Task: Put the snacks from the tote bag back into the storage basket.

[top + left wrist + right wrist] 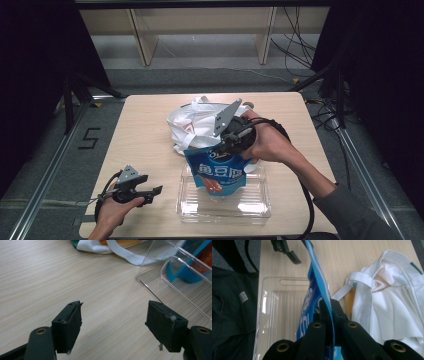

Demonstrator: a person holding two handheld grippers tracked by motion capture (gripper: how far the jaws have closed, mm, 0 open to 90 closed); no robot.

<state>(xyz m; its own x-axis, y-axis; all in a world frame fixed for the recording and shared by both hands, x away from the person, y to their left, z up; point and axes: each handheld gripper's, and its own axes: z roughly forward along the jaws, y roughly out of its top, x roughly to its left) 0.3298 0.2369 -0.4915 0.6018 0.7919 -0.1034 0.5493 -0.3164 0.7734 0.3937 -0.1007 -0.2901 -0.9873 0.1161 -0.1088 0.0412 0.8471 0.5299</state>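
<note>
A blue snack bag (220,175) hangs upright over a clear plastic tray (260,207) at the near middle of the light wooden desk (145,135). The bag is glossy, bright blue with a paler band along its top seal, large white lettering across the front and a reddish-orange picture below the letters. Its lower end dips inside the tray; whether it touches the tray floor cannot be told.

The right gripper (223,146) pinches the bag's top edge, the person's right hand (267,142) wrapped around its body and the grey three-cornered plate tilted up above it. In the right gripper view the black fingers (325,312) are pressed together on the thin blue top edge of the bag (318,277), which runs away from the camera as a narrow strip, with the ribbed tray (279,312) beneath it and a white cloth bag (392,297) crumpled to the right.

In the high view that white cloth bag (195,125) lies just behind the tray, its handles loose.

The left gripper (156,191) sits low at the near left of the desk, held in the left hand (112,212), pointing toward the tray and apart from it. In the left gripper view its fingers (68,325) stand wide apart with nothing between them, above bare wood, the tray's corner (175,277) ahead to the right.
</note>
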